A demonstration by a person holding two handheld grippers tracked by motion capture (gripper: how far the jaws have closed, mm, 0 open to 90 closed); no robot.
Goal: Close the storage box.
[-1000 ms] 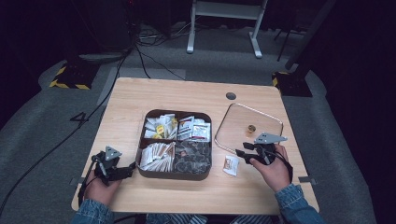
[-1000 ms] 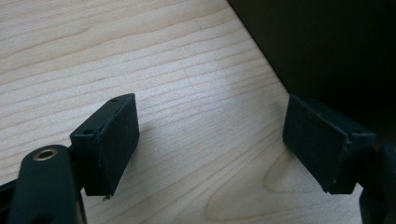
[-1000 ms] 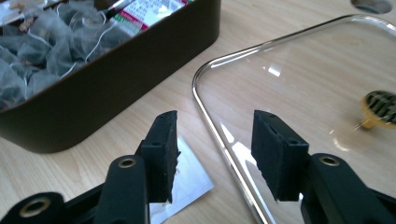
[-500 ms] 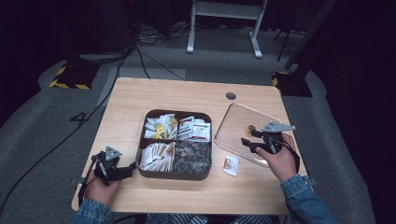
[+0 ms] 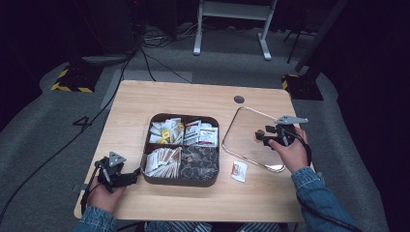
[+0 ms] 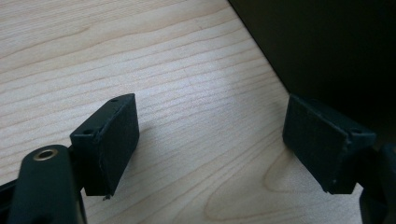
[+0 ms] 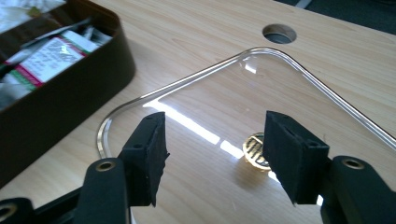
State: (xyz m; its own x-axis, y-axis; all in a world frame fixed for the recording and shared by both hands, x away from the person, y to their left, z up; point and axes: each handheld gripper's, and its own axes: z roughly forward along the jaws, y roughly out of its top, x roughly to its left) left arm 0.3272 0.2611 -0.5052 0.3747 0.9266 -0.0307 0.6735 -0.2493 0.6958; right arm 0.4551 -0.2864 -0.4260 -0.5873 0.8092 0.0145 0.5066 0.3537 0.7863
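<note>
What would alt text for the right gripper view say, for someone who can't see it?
The right hand-held gripper has its two black jaws open above a clear lid with a small gold knob, lying flat on a wooden table. At the left stands a dark brown tray of packets; a round hole in the table shows beyond.

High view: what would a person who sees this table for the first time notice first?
Probably the dark tray in the middle of the table, its four compartments full of small packets. Next, the clear lid lying flat to its right, with a gold knob; the right gripper hovers over it with open jaws and nothing between them. One loose packet lies on the wood between tray and lid.
</note>
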